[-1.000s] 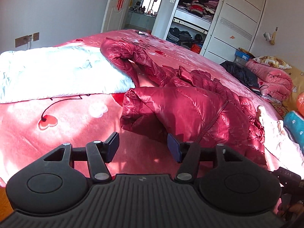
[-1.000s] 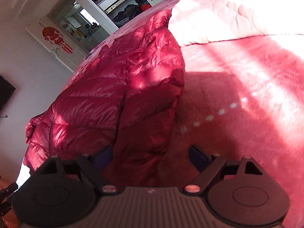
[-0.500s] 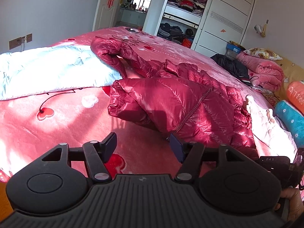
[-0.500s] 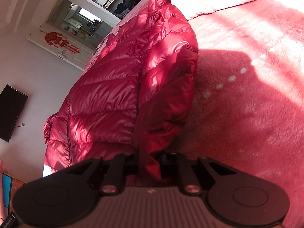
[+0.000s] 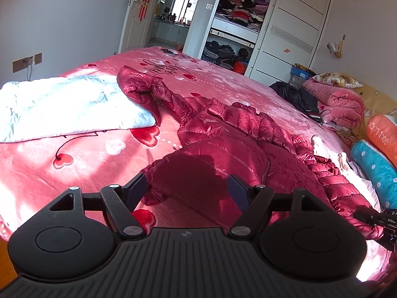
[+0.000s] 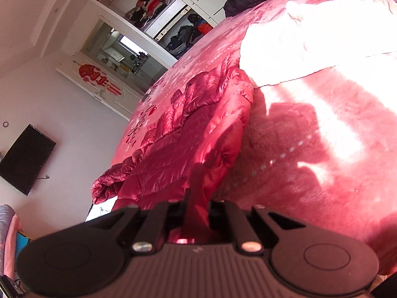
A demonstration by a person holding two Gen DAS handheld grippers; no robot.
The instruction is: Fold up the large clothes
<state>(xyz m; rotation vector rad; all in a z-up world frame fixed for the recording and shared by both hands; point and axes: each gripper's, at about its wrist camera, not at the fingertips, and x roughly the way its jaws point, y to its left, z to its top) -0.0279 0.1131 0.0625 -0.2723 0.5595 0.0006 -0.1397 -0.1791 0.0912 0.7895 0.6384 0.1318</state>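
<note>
A shiny dark red down jacket [image 5: 243, 146] lies crumpled across the pink bed [image 5: 74, 149], one sleeve stretched toward the far left. My left gripper [image 5: 186, 190] hovers just short of the jacket's near hem with its jaws opening wide; nothing is pressed between the pads. In the right wrist view the same jacket [image 6: 188, 129] rises from the bed toward the camera. My right gripper [image 6: 197, 207] is shut on a fold of the jacket's near edge, and the cloth hangs taut from it.
A folded white quilt [image 5: 62, 106] lies on the bed's left, and a pale blanket [image 6: 322, 32] on the jacket's other side. Pillows and rolled bedding [image 5: 367, 134] line the right edge. An open wardrobe [image 5: 235, 24] and a doorway stand beyond.
My right gripper closed on the jacket's edge and lifted it off the bed. My left gripper drew back a little and its jaws widened.
</note>
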